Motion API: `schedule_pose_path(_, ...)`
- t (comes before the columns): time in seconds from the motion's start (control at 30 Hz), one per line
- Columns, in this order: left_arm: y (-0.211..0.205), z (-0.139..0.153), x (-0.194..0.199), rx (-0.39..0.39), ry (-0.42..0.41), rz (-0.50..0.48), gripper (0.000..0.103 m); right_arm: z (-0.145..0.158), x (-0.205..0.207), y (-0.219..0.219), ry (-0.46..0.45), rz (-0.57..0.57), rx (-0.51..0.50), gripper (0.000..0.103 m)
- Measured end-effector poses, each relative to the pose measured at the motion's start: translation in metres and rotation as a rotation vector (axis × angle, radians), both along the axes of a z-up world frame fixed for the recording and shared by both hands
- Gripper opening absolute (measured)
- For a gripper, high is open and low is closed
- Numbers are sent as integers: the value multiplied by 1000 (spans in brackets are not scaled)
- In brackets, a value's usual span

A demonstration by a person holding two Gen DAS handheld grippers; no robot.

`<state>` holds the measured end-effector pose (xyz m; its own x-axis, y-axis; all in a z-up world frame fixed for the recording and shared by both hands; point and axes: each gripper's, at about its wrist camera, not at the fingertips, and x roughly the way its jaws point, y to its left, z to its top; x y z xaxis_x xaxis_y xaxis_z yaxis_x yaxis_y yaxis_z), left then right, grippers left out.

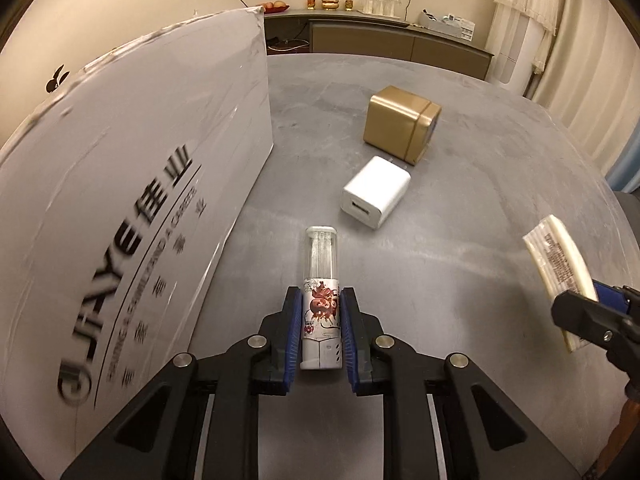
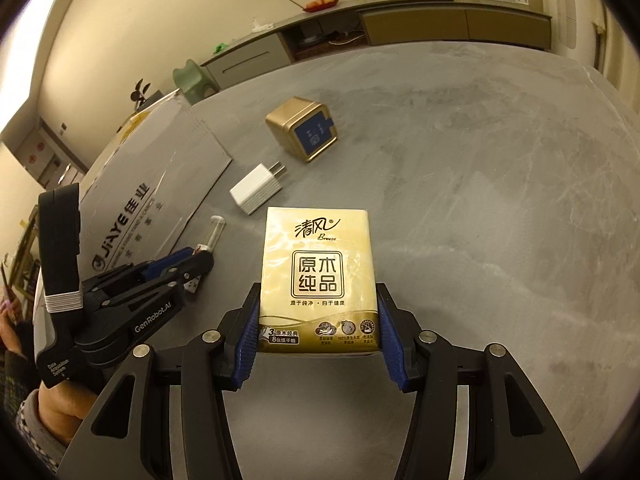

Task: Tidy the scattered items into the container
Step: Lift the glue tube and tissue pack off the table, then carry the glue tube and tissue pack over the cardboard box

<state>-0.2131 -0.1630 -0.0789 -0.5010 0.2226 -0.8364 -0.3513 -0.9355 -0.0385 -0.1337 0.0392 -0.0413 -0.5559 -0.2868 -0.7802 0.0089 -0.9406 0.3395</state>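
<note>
Left hand-held gripper [image 1: 320,320], seen from its own wrist view, is clamped on a small printed tube [image 1: 321,300], its blue pads [image 1: 294,328] pressed to the white lower body while the clear cap end points forward; the tube seems lifted just off the grey surface [image 1: 440,280], though I cannot tell for certain; the white cardboard box [image 1: 140,200], the container as I judge it, stands just to the left, its printed wall tall and close; a white charger [image 1: 376,192] and a gold tin [image 1: 402,124] lie ahead, near each other; at the right edge the other gripper carries a pack seen edge-on.

Right hand-held gripper [image 2: 318,320], from its own view, grips a gold tissue pack [image 2: 318,276] by its two long sides, held flat and level above the surface; the left tool shows at the lower left beside the box [image 2: 160,184], with a person's sleeve behind it; the charger [image 2: 258,188] and tin [image 2: 302,128] are still to be gathered.

Both loads look ready for deposit; to do it well, raise each one clear over the box rim before moving across, since the wall is high and a low pass would knock it; take one hand at a time so the tools do not cross; loosen only once the item is inside, tube first as it is nearer.
</note>
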Motion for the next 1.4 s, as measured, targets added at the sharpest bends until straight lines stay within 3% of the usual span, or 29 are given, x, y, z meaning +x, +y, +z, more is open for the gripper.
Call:
schedule_pose_path(0.87, -19, 44, 96, 45, 61, -54, 20, 5, 58, -27, 15, 59, 15, 55)
schedule_pose_path(1.4, -27, 65, 127, 87, 96, -87, 20, 16, 84, -43, 39, 100, 6, 55)
